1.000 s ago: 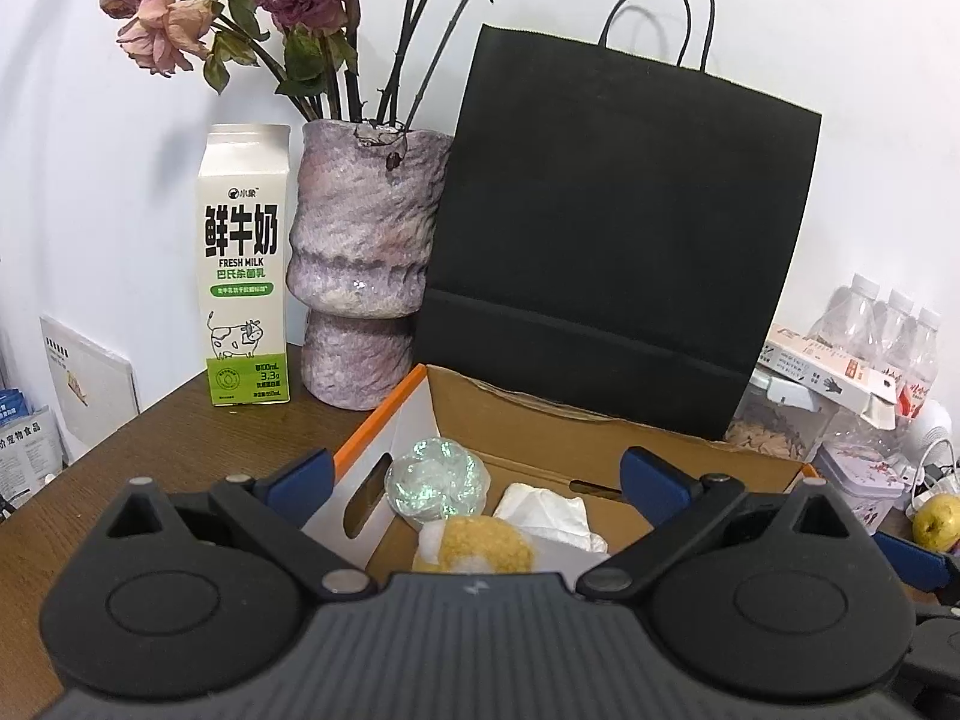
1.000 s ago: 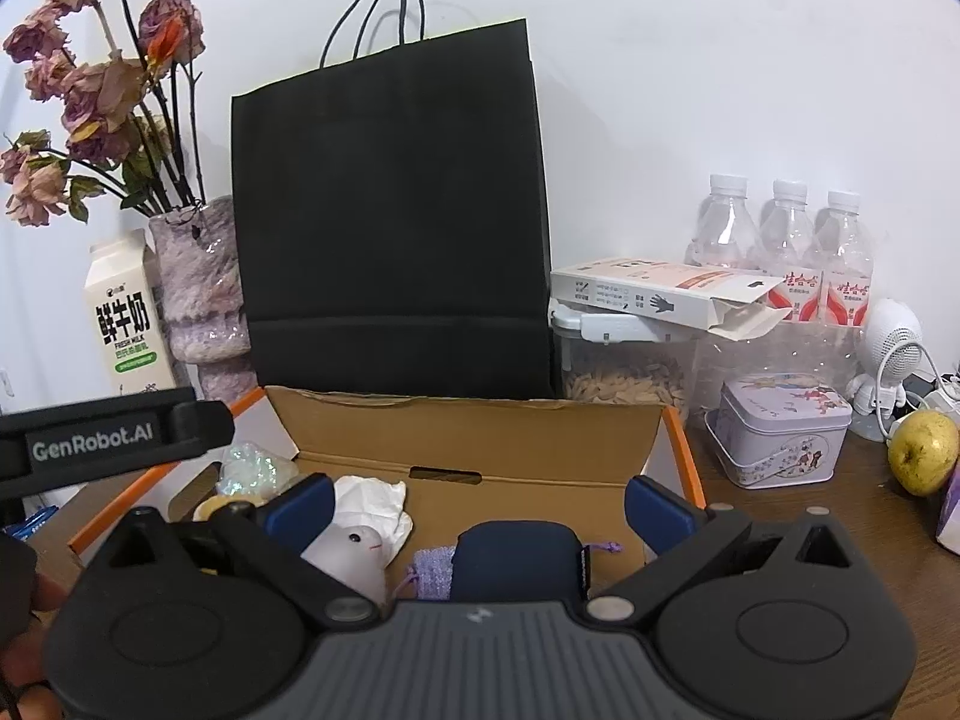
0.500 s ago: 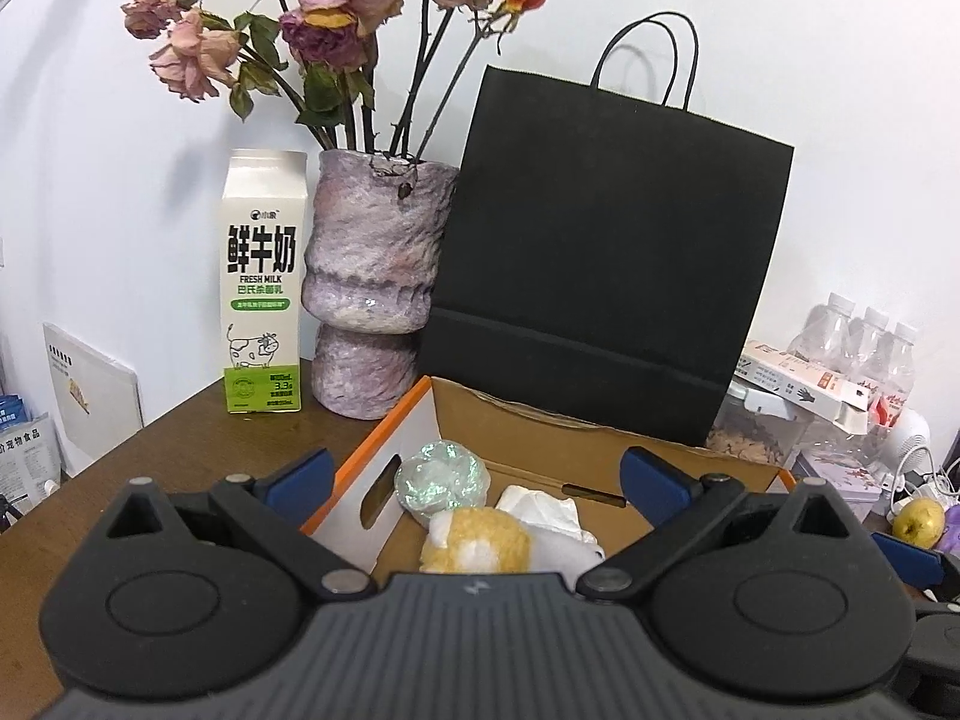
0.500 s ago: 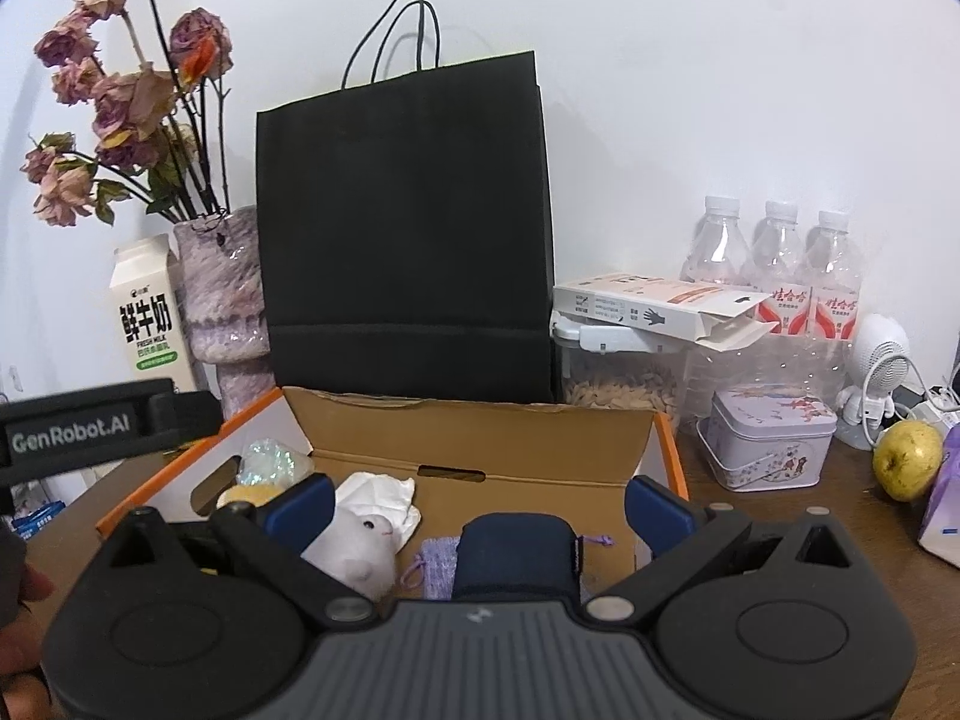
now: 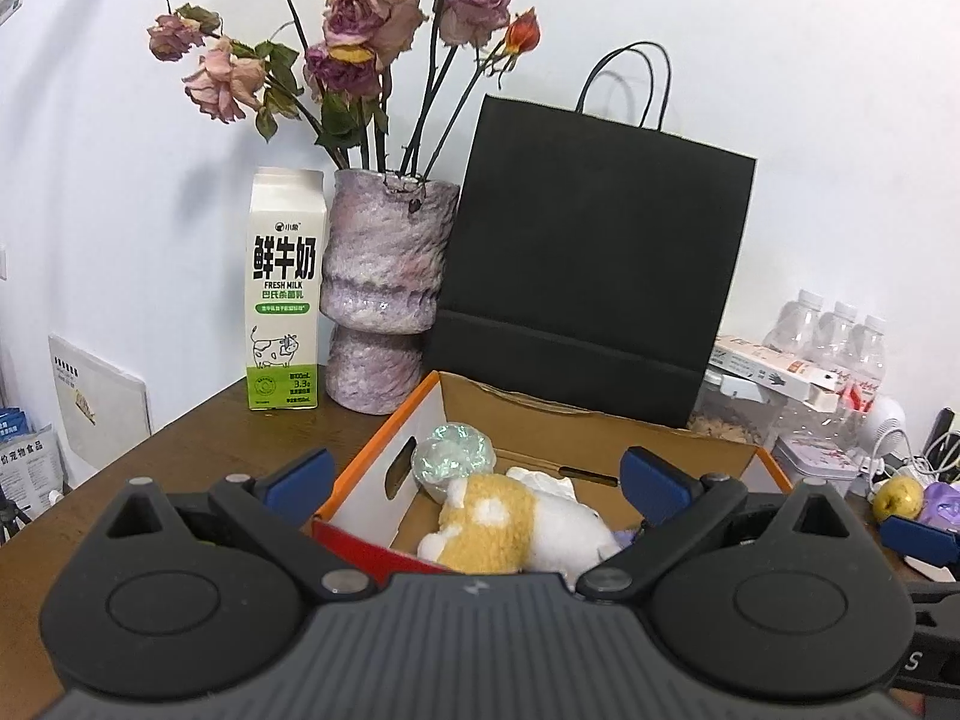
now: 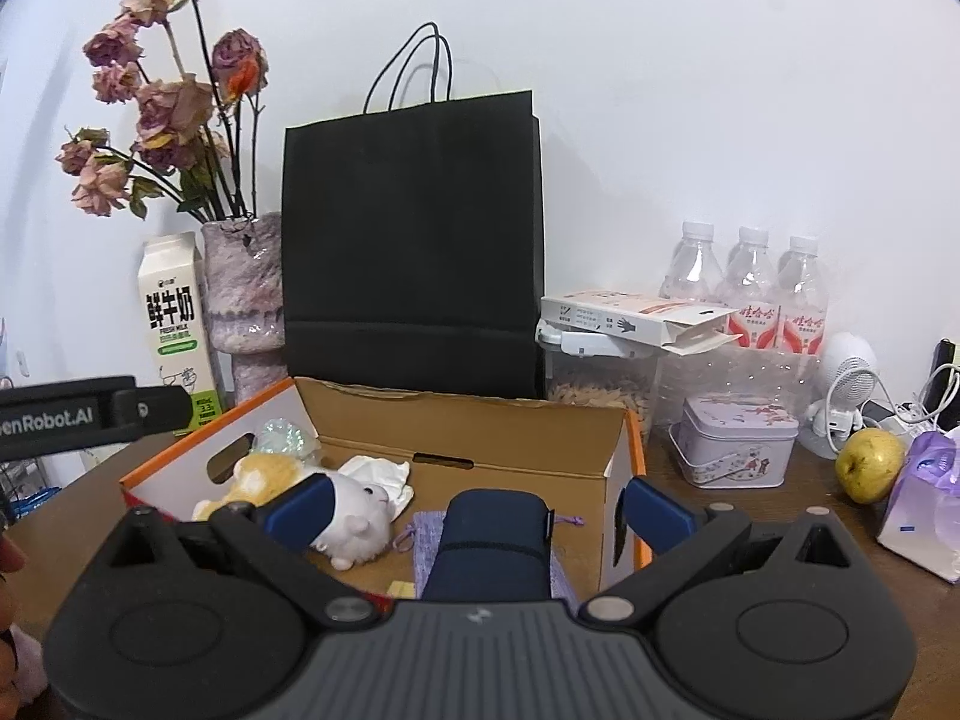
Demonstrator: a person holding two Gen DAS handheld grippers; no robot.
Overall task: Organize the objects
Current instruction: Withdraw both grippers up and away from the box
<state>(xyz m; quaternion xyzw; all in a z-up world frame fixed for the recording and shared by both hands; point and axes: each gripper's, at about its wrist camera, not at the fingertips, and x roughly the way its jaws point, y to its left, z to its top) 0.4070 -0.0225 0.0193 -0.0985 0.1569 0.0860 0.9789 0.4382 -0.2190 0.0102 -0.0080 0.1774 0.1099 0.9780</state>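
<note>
Right wrist view looks into the open cardboard box (image 6: pixel 468 420) on the brown bench (image 6: pixel 750 504), which serves as the landmark. Inside it lie a navy pouch (image 6: pixel 489 540) on a lilac drawstring bag (image 6: pixel 423 531), a white plush toy (image 6: pixel 360 516), a yellow plush (image 6: pixel 258 474), a crumpled tissue (image 6: pixel 381 474) and an iridescent ball (image 6: pixel 282 435) in the far left corner. The right tongs (image 6: pixel 474 510) hang wide above the box's near edge, holding nothing; the left tongs (image 5: pixel 474 474) are likewise spread wide over its near left corner and empty. Behind the box stands a black paper bag (image 6: pixel 414 252), with a stone vase (image 5: pixel 384 294) of dried roses and a milk carton (image 5: pixel 282 294) to its left. Right of the box sit a lilac tin (image 6: pixel 738 441), water bottles (image 6: pixel 744 282) and a yellow-green apple (image 6: pixel 870 465).
</note>
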